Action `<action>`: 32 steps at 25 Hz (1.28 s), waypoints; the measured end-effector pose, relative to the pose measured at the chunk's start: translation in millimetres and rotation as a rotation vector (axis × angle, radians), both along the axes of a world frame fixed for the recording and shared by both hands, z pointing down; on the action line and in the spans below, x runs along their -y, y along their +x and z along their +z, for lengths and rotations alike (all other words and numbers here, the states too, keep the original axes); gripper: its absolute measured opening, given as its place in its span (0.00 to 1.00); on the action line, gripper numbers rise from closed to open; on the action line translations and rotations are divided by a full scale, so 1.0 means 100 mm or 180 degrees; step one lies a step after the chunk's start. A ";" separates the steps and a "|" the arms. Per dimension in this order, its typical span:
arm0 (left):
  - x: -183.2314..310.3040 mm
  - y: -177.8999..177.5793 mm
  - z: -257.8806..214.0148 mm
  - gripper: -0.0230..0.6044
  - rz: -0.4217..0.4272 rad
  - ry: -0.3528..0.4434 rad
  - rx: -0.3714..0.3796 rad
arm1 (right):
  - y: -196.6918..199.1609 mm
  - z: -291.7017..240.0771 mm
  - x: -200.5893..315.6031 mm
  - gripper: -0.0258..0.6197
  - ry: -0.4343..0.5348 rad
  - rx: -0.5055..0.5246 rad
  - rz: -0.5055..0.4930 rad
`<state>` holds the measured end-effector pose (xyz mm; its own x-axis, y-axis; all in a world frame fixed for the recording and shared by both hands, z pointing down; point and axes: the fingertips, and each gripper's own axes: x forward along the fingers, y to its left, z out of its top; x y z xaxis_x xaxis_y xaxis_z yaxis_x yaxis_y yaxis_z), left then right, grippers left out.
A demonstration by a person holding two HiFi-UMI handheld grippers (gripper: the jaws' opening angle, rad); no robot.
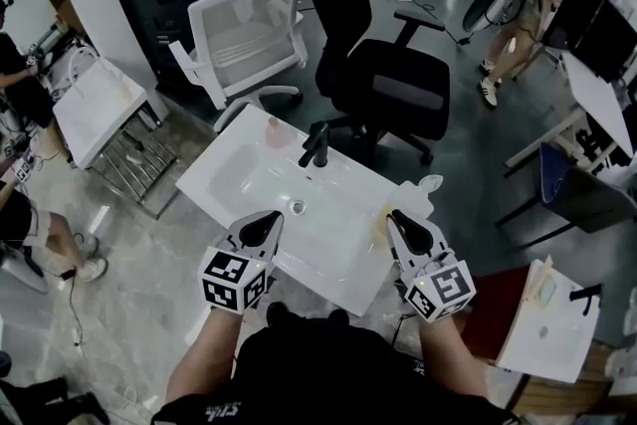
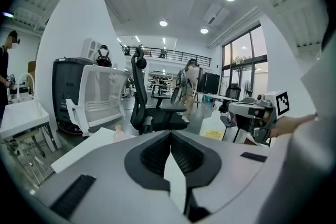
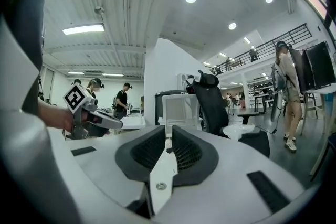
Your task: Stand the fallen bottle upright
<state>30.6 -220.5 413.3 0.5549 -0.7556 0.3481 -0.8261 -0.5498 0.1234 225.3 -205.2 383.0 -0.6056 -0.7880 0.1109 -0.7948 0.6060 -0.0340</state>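
Looking down, head view: bottle [image 1: 430,186] seems upright at the sink top's [image 1: 239,169] right edge, beside my right gripper [image 1: 396,215].
Left gripper view: left gripper [image 2: 169,136] pressed together, empty, held clear.
Right gripper view: jaws together on nothing; I judge no grip is needed.

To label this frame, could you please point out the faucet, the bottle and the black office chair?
faucet [image 1: 317,146]: head view, its black body.
bottle [image 2: 212,123]: left gripper view, white body above label.
black office chair [image 1: 398,90]: head view, seat cushion.
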 end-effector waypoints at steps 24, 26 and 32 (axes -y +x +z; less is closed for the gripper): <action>0.08 -0.59 -0.23 0.06 -0.0114 0.0168 -0.0263 | -0.89 -0.32 -0.21 0.06 0.0148 -0.0156 -0.0384; 0.08 -0.59 -0.21 0.06 -0.0119 0.0158 -0.0260 | -0.86 -0.28 -0.20 0.06 0.0100 -0.0132 -0.0362; 0.08 -0.57 -0.21 0.06 -0.0103 0.0141 -0.0252 | -0.80 -0.23 -0.18 0.06 0.0015 -0.0063 -0.0305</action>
